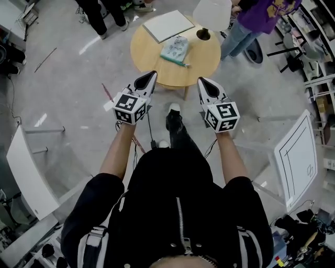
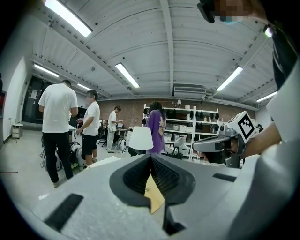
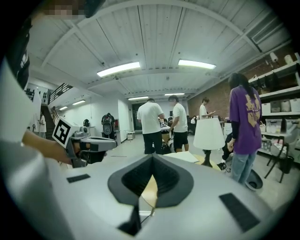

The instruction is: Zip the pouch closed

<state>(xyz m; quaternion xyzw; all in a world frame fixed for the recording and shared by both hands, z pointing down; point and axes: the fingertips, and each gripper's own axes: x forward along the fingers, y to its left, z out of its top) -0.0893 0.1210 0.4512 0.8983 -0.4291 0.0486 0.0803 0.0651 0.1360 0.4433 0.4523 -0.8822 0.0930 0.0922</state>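
Observation:
A pale teal pouch point(image 1: 175, 50) lies on the round wooden table point(image 1: 152, 65) ahead of me in the head view. My left gripper point(image 1: 150, 75) is held in the air short of the table's near edge, shut with nothing in it. My right gripper point(image 1: 201, 81) hovers beside it at the same height, also shut and holding nothing. Both point roughly level toward the table. In the left gripper view my left gripper point(image 2: 151, 157) has its jaws pressed together, with a sliver of the table point(image 2: 155, 194) below them. The right gripper point(image 3: 152, 157) looks the same in the right gripper view.
A white board point(image 1: 168, 25) and a white-shaded lamp point(image 1: 211, 14) also stand on the table. People stand beyond it, one in purple point(image 1: 256, 21) at the right. A white table point(image 1: 297, 157) is at my right, another white surface point(image 1: 23, 172) at my left. My foot point(image 1: 174, 118) is below.

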